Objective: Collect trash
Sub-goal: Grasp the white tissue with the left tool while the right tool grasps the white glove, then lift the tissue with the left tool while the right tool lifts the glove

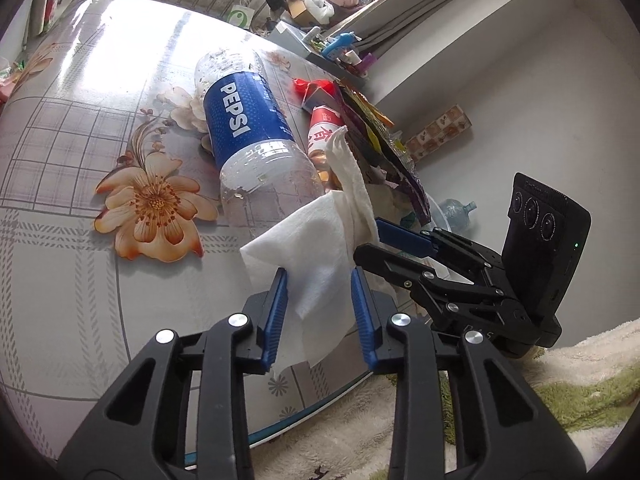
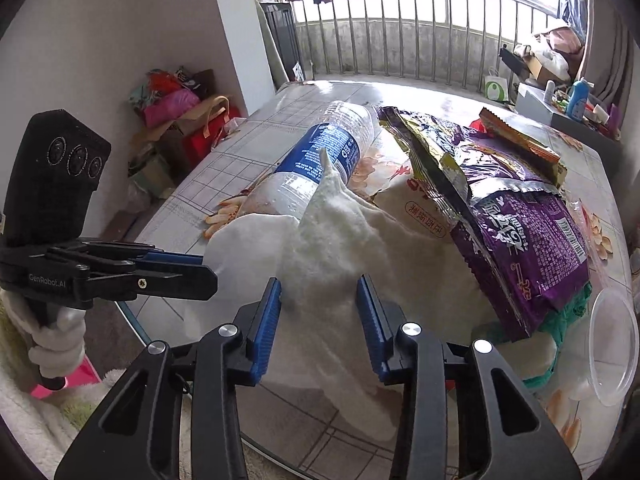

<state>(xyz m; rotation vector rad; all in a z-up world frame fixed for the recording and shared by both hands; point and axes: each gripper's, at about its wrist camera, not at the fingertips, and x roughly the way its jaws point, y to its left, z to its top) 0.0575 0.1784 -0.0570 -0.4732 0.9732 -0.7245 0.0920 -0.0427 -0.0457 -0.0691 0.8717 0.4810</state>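
Note:
A crumpled white tissue (image 1: 320,248) lies at the near edge of the floral table (image 1: 80,184), its twisted tip standing up. My left gripper (image 1: 318,312) straddles its hanging sheet; the blue pads stand apart and part of the sheet runs outside the left pad. My right gripper (image 2: 319,312) has the bunched tissue (image 2: 320,240) filling the gap, touching both pads. Each gripper shows in the other's view: the right gripper (image 1: 394,246) beside the tissue, the left gripper (image 2: 188,268) at its left edge. An empty Pepsi bottle (image 1: 248,128) lies just behind.
Snack wrappers, one purple (image 2: 528,232), are piled right of the bottle (image 2: 328,148), with a red-and-white carton (image 1: 324,128) and a clear plastic cup (image 2: 616,344) near the table's right edge. A fleecy cloth (image 1: 560,380) lies below the rim. Bags sit on the floor by the wall.

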